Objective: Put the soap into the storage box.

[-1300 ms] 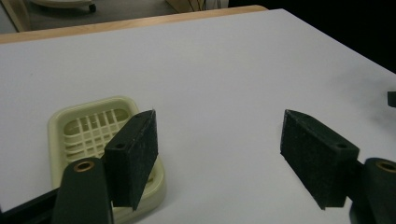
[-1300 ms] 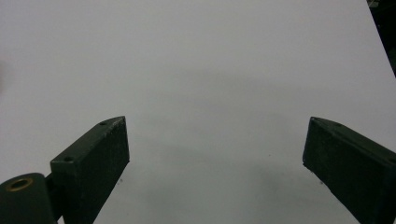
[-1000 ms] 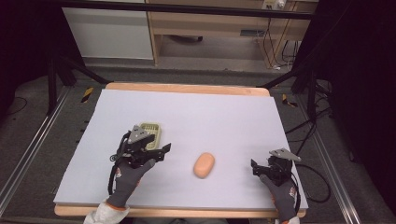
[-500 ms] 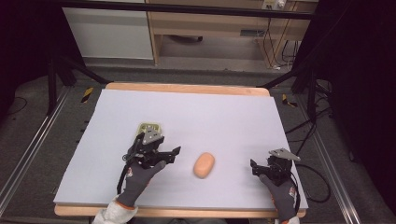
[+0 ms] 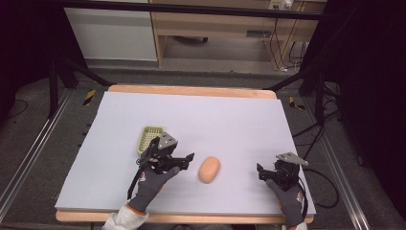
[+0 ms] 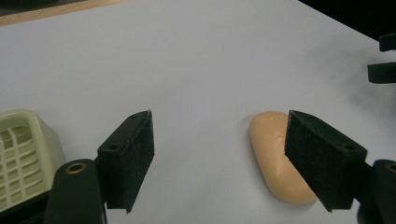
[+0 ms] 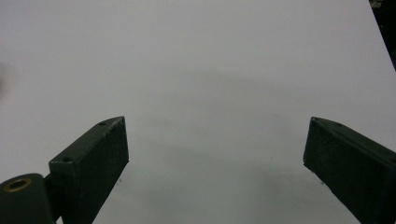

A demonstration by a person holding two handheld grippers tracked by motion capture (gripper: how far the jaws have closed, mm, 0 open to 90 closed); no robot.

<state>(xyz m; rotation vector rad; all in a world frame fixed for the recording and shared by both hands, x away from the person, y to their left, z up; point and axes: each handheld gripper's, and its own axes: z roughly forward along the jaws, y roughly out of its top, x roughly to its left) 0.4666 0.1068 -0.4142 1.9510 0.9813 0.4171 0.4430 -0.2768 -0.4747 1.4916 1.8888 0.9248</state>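
Right gripper near edge, 5 o'clock: jaws wide apart, empty. Left gripper also spread wide, empty, soap bar just beside it at 3 o'clock. Soap likely rigid, light, slick; pinch across the short axis. Soap dish behind, 11 o'clock.

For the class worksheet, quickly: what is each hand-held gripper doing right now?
Left hand-held gripper: open, holding nothing, beside the soap bar.
Right hand-held gripper: open, holding nothing.
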